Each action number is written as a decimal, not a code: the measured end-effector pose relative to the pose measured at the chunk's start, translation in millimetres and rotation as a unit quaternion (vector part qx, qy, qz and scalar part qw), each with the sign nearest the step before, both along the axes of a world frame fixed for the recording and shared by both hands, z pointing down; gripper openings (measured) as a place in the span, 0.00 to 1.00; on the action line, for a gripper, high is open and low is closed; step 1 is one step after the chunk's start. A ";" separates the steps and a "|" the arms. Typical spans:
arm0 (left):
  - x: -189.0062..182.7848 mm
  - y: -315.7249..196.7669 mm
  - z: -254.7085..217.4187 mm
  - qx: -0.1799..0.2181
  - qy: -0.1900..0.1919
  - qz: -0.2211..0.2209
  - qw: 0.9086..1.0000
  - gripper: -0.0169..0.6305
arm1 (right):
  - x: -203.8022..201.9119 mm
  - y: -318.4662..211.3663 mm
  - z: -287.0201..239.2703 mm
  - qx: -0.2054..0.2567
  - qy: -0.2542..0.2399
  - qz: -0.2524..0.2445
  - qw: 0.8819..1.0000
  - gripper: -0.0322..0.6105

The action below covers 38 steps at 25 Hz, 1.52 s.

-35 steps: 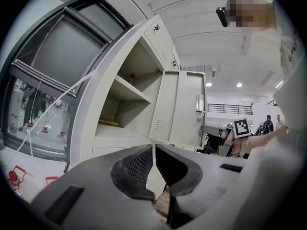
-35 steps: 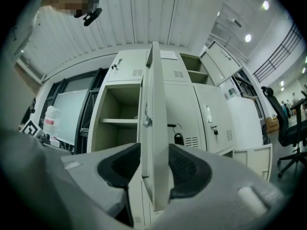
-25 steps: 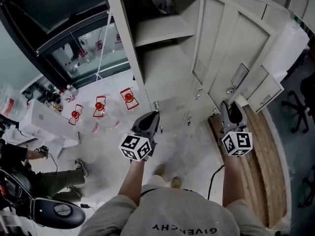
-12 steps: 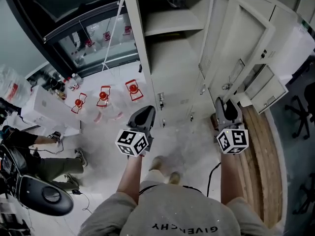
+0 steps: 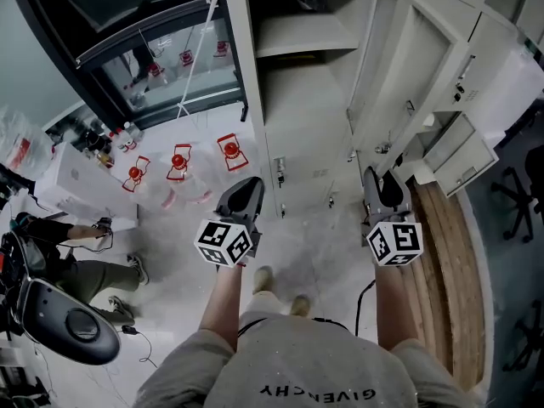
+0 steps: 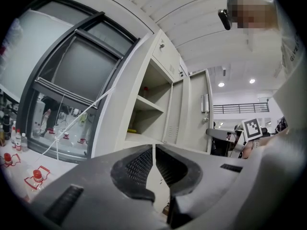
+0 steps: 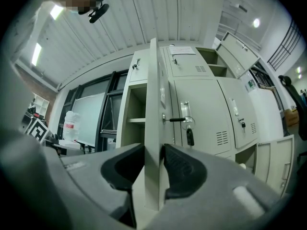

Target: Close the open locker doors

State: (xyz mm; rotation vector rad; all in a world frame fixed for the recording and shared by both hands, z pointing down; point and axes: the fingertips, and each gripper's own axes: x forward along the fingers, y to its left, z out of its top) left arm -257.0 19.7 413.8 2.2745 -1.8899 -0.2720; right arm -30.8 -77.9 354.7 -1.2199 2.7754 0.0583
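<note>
Grips with the right tongs the free edge of the tall cream metal locker door, ribbed dark pads pressed to both faces, having just been closing in on it. Seen from the head view, stands with that door swung well out from the tall open cream steel locker, at the right of the bare compartment and its one shelf. Just above the grip, a key with a dark fob sticking out of the door's outer face. Holds the left tongs level before the open compartment, pads almost together with only a thin slit between and nothing in it. Farther right, two more doors ajar: a small upper cream door standing out from its frame and a lower cream door. On the pale floor at left, clear water jugs with red caps beside the locker; at right, wooden planks along the foot of the lockers.
</note>
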 end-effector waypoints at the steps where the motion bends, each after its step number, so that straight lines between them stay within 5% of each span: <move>1: -1.4 -0.7 0.3 0.000 0.001 0.000 1.000 0.05 | -1.8 0.6 0.2 -0.001 0.000 0.000 1.000 0.22; 38: -91.2 -44.1 12.3 -0.001 0.034 0.037 0.999 0.05 | -143.2 20.8 8.3 -0.016 0.003 -0.037 0.999 0.26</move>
